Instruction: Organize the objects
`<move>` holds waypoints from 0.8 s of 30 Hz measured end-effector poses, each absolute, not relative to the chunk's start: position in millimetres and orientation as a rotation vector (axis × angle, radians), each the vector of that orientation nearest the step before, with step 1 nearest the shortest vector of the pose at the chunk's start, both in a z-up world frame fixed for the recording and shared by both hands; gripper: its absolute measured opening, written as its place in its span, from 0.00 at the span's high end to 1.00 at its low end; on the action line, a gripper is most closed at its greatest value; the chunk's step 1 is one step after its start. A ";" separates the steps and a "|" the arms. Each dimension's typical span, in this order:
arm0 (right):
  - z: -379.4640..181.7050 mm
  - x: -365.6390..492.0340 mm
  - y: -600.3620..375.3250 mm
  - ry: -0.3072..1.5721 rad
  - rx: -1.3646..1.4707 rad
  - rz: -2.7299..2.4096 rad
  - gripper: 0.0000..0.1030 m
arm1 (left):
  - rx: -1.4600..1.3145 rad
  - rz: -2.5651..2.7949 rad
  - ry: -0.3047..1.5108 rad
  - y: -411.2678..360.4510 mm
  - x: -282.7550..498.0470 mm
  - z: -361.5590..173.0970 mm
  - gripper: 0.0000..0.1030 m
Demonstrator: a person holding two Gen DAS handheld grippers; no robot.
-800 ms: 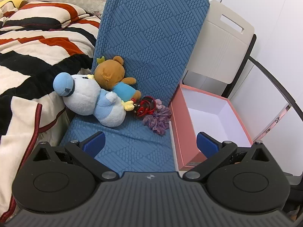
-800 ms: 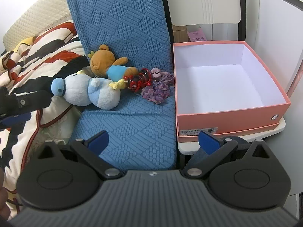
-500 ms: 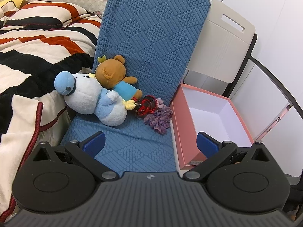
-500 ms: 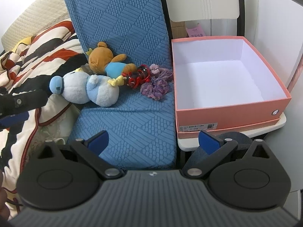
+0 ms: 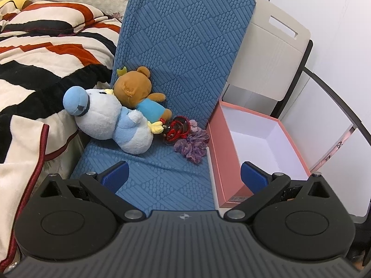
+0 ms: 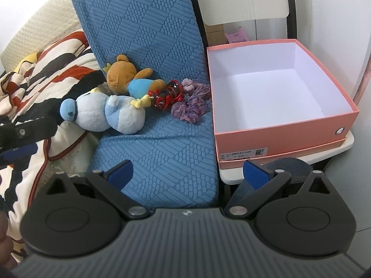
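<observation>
I've got both grippers hanging back over the front of the blue cushion [image 5: 176,74], tilted down at the pile. The left gripper [image 5: 183,173] has its jaws spread wide with nothing between them, and the right gripper [image 6: 187,171] is the same, wide and empty. The duck [image 5: 111,122] lies on its side against the bear [image 5: 136,92], with the red bracelet [image 5: 177,128] and purple scrunchie [image 5: 191,147] bunched just beside the box [image 6: 278,136]. The box sits open and bare inside, right next to the cushion, so I reckon it's the drop spot. Nothing is packed yet.
</observation>
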State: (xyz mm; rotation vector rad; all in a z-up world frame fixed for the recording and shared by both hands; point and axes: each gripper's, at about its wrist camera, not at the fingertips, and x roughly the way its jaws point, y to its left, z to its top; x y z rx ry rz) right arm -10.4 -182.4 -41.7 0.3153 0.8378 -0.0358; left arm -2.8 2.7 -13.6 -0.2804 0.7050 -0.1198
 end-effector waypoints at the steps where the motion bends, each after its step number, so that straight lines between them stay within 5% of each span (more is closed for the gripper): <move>1: -42.3 -9.9 -181.7 0.840 0.316 -0.033 0.00 | -0.283 -0.117 0.707 3.6 -2.7 -14.5 0.00; 24: -54.0 10.9 -165.2 0.832 0.293 0.028 0.00 | -0.329 -0.102 0.696 27.5 21.5 -38.8 0.00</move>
